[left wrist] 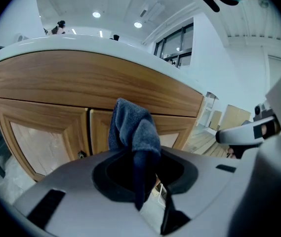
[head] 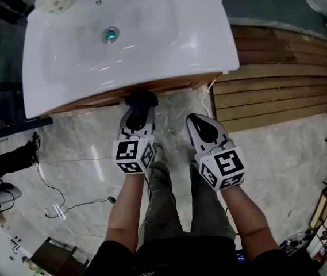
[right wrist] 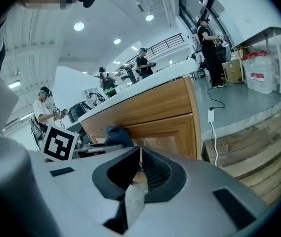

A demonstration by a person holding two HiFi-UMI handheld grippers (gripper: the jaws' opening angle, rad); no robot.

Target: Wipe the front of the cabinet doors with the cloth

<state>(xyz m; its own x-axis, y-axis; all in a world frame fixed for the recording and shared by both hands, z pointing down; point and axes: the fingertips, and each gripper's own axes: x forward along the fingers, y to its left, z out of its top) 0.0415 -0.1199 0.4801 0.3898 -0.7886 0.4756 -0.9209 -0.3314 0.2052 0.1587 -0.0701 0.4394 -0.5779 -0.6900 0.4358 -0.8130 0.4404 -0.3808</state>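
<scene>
A dark blue cloth (head: 142, 100) is pinched in my left gripper (head: 140, 111), right at the front of the wooden cabinet (head: 169, 87) under the white basin. In the left gripper view the cloth (left wrist: 133, 127) stands bunched above the jaws, in front of the seam between the two cabinet doors (left wrist: 46, 132), near their top rail. Whether it touches the wood cannot be told. My right gripper (head: 200, 122) hangs a little to the right and further back from the cabinet, shut and empty. The right gripper view shows the right-hand door (right wrist: 167, 131) and the cloth (right wrist: 118, 135) to the left.
The white basin (head: 129, 33) overhangs the cabinet. Wooden plank steps (head: 278, 79) lie to the right. A white cable (head: 206, 99) hangs at the cabinet's right corner. Thin cables (head: 54, 194) trail over the marble floor at left. People (right wrist: 142, 60) stand in the background.
</scene>
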